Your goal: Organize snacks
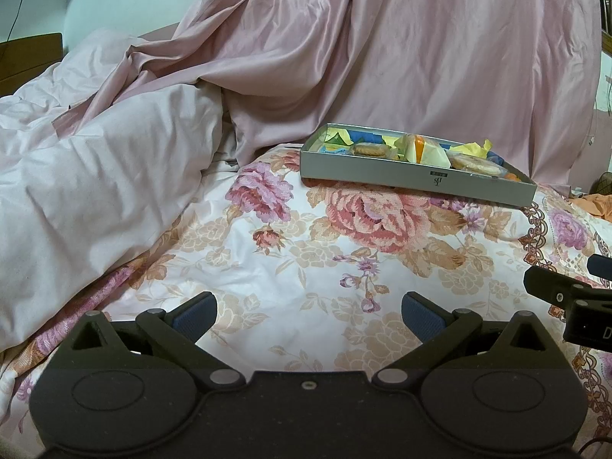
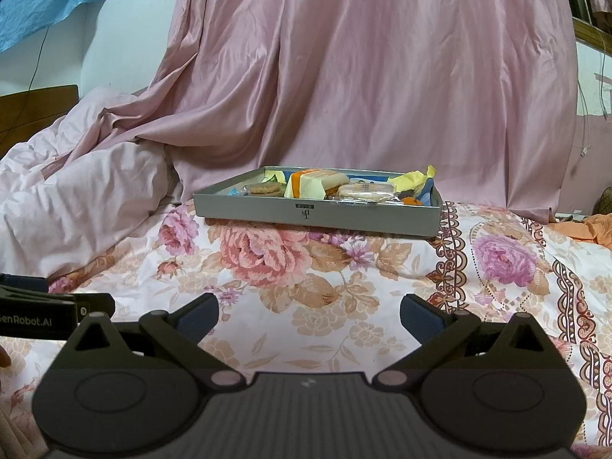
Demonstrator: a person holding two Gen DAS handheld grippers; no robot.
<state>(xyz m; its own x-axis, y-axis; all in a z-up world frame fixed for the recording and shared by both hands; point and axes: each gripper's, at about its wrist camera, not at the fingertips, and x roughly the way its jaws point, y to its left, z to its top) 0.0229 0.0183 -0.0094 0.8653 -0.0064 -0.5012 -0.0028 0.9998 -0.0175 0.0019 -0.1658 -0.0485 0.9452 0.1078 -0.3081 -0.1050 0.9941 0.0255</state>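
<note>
- Far left: crumpled pale pink duvet (image 1: 95, 176) heaped along the bed's left side; a satin pink sheet (image 2: 363, 76) hangs behind the bed's far edge.
- Left gripper (image 1: 309, 315): released, jaws spread wide, nothing between the blue pads (image 1: 195, 315). It hovers over the floral bedspread (image 1: 290, 267) near the bed's front edge.
- Centre: shallow grey tray (image 2: 317, 212) rests on the bedspread toward the bed's far edge, close to the hanging sheet.
- In the tray: round biscuits (image 2: 266, 189) at its left end; a cream-and-orange wrapped block (image 2: 317, 183) mid-tray; a clear pack of pale round crackers (image 2: 365, 192) just right of it; crumpled yellow wrappers (image 2: 415, 178) at the far right corner. Whether the items touch cannot be told.
- Right gripper (image 2: 309, 315): released, jaws apart, empty, over the bedspread in front of the tray, well apart from it.
- Far right: orange cloth (image 2: 589, 227) at the bed's right edge.
</note>
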